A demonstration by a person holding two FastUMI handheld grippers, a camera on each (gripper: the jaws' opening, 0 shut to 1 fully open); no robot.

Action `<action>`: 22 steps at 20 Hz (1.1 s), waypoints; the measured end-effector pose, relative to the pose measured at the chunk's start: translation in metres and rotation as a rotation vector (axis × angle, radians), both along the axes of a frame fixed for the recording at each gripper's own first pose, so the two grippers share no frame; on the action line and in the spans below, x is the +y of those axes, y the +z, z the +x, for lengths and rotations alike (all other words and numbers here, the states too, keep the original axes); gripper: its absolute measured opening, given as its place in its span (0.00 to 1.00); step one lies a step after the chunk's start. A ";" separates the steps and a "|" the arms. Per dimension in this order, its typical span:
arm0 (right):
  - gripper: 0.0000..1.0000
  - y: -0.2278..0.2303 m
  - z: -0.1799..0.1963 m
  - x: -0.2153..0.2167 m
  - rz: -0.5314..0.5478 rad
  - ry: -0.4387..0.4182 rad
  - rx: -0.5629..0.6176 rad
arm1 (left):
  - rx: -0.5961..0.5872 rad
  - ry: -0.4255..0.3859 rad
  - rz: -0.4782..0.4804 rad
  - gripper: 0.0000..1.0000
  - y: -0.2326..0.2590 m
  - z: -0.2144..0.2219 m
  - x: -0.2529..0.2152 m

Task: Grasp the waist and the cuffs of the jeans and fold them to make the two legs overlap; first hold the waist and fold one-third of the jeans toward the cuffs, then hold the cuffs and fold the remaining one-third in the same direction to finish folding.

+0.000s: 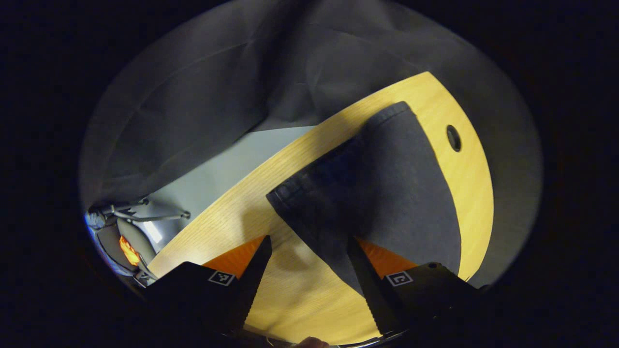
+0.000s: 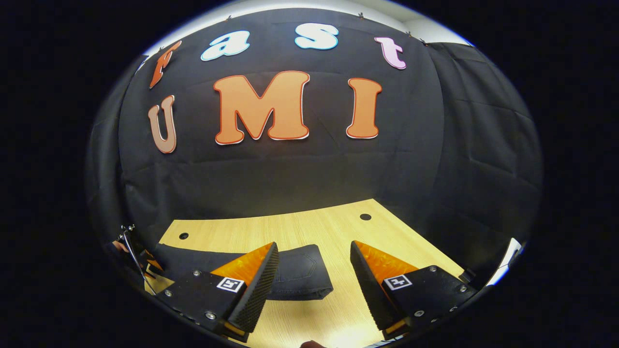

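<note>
The dark jeans [image 1: 387, 193] lie flat on the wooden table [image 1: 232, 222], a stitched edge [image 1: 300, 179] turned toward the table's near side. My left gripper [image 1: 308, 241] hangs open just above that end; its right finger overlaps the cloth and bare wood shows between the fingers. In the right gripper view the jeans [image 2: 302, 273] lie as a low folded band across the table [image 2: 329, 227], running left. My right gripper [image 2: 314, 246] is open above their right end, nothing between its fingers. Whether that end is waist or cuffs, I cannot tell.
Round cable holes mark the tabletop [image 1: 453, 137] [image 2: 365, 216] [image 2: 183, 236]. Black cloth wall [image 2: 290, 174] stands close behind the table. A grey floor [image 1: 217, 169] and a grey device with an orange part [image 1: 126, 244] lie beyond the table's edge. A thin metal part [image 2: 130, 246] shows at far left.
</note>
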State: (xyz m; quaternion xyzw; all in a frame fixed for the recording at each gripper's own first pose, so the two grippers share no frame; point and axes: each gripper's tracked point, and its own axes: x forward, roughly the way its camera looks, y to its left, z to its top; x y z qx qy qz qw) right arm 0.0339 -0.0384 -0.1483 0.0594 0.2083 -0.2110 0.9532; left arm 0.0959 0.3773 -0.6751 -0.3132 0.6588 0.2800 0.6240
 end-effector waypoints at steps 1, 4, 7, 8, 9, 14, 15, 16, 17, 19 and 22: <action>0.89 -0.001 0.000 -0.001 0.006 -0.002 -0.004 | 0.024 0.007 0.020 0.97 -0.002 0.000 0.000; 0.89 -0.006 0.005 0.002 0.037 0.011 -0.007 | 0.055 0.007 0.083 0.97 0.000 0.000 0.001; 0.90 -0.008 0.013 0.003 0.040 0.046 -0.003 | 0.040 0.025 0.110 0.93 0.000 0.006 -0.002; 0.89 -0.009 0.014 0.001 0.037 0.054 0.007 | 0.028 0.029 0.115 0.88 -0.004 0.008 -0.005; 0.90 -0.010 0.016 0.000 0.041 0.066 0.011 | 0.006 0.012 0.127 0.81 -0.004 0.014 -0.009; 0.90 -0.008 0.014 -0.012 0.040 0.092 0.003 | -0.183 -0.075 0.146 0.07 -0.009 0.042 -0.021; 0.90 -0.009 0.013 -0.018 0.036 0.095 0.006 | -0.240 -0.079 0.129 0.07 -0.008 0.046 -0.022; 0.90 -0.012 0.013 -0.023 0.044 0.104 0.009 | -0.285 -0.096 0.102 0.02 -0.008 0.051 -0.024; 0.89 -0.018 0.014 -0.028 0.057 0.110 0.025 | -0.333 -0.087 0.086 0.02 -0.002 0.050 -0.024; 0.90 -0.024 0.017 -0.035 0.076 0.132 0.045 | -0.432 -0.066 0.066 0.02 0.013 0.060 -0.025; 0.90 -0.025 0.031 -0.044 0.085 0.155 0.043 | -0.562 -0.069 0.060 0.02 0.054 0.069 -0.036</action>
